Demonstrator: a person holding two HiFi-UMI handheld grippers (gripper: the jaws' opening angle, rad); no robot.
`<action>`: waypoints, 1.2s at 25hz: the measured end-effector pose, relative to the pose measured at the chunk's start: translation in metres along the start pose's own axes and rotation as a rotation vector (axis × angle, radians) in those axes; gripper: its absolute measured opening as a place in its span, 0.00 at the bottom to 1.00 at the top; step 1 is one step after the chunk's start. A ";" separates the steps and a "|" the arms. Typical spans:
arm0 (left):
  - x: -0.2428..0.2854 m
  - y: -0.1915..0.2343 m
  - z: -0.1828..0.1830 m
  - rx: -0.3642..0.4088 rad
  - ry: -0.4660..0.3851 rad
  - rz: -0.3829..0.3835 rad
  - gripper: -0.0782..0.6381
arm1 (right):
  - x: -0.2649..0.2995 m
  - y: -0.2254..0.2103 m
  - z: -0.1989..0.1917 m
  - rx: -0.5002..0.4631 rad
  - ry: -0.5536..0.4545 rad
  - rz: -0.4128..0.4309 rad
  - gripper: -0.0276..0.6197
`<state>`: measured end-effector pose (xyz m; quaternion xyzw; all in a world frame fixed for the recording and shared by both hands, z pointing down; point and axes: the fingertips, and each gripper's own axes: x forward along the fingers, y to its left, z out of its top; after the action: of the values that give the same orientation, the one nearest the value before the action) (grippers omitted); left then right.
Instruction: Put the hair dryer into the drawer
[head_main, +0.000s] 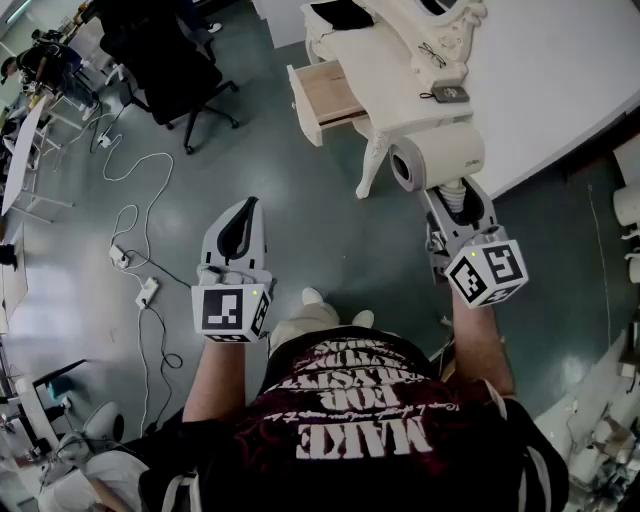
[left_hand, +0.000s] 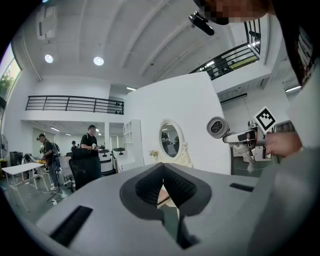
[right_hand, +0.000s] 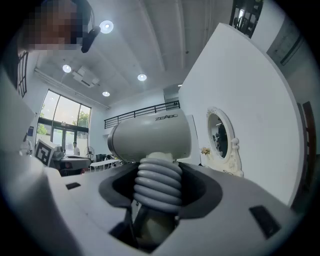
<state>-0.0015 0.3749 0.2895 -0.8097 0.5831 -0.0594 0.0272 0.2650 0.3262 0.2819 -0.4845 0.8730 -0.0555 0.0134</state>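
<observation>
Head view, progress: the hair dryer (head_main: 437, 160) is clamped by its ribbed handle in the right tongs (head_main: 454, 205). The drawer (head_main: 325, 95) stands pulled open and looks empty, so the carry and the drop remain.
Head view, room: bare floor (head_main: 330, 230) lies between the person and the white counter (head_main: 370, 50). The drawer's front edge and the counter's leg need clearing.
Left gripper view: the left tongs (left_hand: 161, 173) are pressed together with nothing between them.
Right gripper view: the handle fills the jaws and the barrel sits above them.
</observation>
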 end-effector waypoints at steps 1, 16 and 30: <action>0.002 0.001 -0.004 -0.004 0.006 0.003 0.12 | 0.003 -0.002 -0.002 0.004 0.000 -0.004 0.40; 0.061 0.078 -0.014 -0.006 0.015 -0.037 0.12 | 0.075 -0.001 -0.010 -0.048 0.017 -0.094 0.40; 0.094 0.129 -0.025 -0.014 -0.023 -0.141 0.12 | 0.120 0.021 -0.011 -0.080 0.059 -0.184 0.40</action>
<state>-0.0969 0.2451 0.3059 -0.8496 0.5248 -0.0479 0.0238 0.1832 0.2363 0.2946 -0.5608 0.8264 -0.0357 -0.0370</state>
